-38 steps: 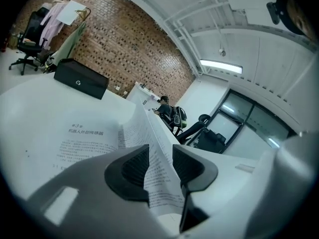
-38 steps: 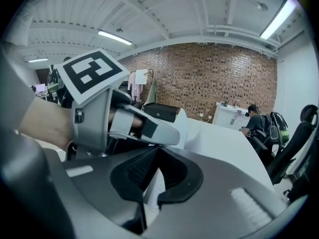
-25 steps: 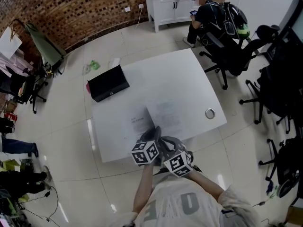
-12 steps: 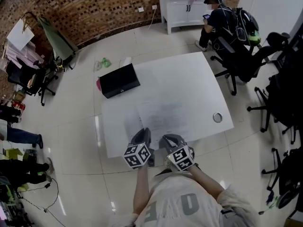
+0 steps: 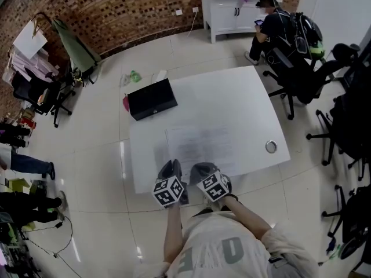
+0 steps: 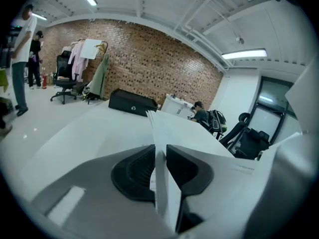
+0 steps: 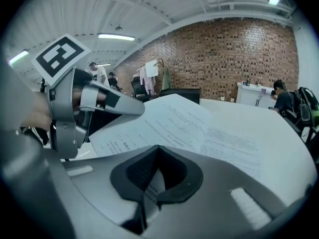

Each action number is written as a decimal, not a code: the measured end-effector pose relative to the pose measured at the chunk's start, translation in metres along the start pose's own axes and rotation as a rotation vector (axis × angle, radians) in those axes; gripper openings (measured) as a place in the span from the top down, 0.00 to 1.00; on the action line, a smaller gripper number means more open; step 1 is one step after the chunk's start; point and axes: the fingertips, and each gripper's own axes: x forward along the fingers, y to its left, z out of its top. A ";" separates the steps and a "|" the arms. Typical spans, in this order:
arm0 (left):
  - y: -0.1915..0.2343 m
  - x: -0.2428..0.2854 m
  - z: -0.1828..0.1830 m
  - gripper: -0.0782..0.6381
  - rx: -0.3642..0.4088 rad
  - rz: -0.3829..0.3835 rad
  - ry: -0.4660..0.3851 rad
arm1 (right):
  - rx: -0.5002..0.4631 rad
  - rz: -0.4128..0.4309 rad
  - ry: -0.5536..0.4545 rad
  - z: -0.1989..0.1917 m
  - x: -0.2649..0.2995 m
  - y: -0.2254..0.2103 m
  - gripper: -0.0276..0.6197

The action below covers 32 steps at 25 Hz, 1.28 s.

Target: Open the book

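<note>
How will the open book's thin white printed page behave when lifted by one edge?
Probably floppy: the thin white printed page bows upward instead of lying flat. Likely light: the right claw is shut on just its edge. A hard pull might tear so thin a sheet.

Right gripper (image 7: 155, 176), fingers (image 7: 133, 176) seemingly clamped

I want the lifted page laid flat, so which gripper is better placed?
Probably left: the left gripper has the upright page between its opening jaws, while the right gripper is shut on the near edge of the book.
</note>
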 end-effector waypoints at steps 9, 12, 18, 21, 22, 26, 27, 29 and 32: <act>0.017 -0.011 0.013 0.72 0.080 0.093 -0.090 | -0.037 0.045 0.069 -0.012 0.017 0.013 0.95; 0.002 -0.017 0.030 0.76 0.116 0.049 -0.149 | -0.111 0.026 0.108 -0.015 0.026 0.020 0.95; -0.047 -0.026 0.048 0.82 0.090 -0.188 -0.260 | -0.096 0.117 0.105 -0.016 0.028 0.025 0.95; -0.060 -0.027 0.052 0.87 0.068 -0.247 -0.265 | 0.093 0.267 0.038 -0.005 0.022 0.024 0.95; -0.063 -0.027 0.054 0.87 0.087 -0.247 -0.266 | 0.165 0.290 0.005 0.002 0.016 0.020 0.95; -0.072 -0.029 0.060 0.87 0.117 -0.258 -0.287 | 0.192 0.180 -0.153 0.027 -0.026 -0.010 0.95; -0.072 -0.030 0.063 0.87 0.121 -0.250 -0.300 | 0.183 0.138 -0.191 0.031 -0.040 -0.020 0.95; -0.073 -0.034 0.069 0.87 0.142 -0.226 -0.337 | 0.206 0.044 -0.271 0.037 -0.069 -0.043 0.95; -0.079 -0.040 0.079 0.87 0.164 -0.221 -0.397 | 0.301 -0.067 -0.373 0.043 -0.110 -0.077 0.95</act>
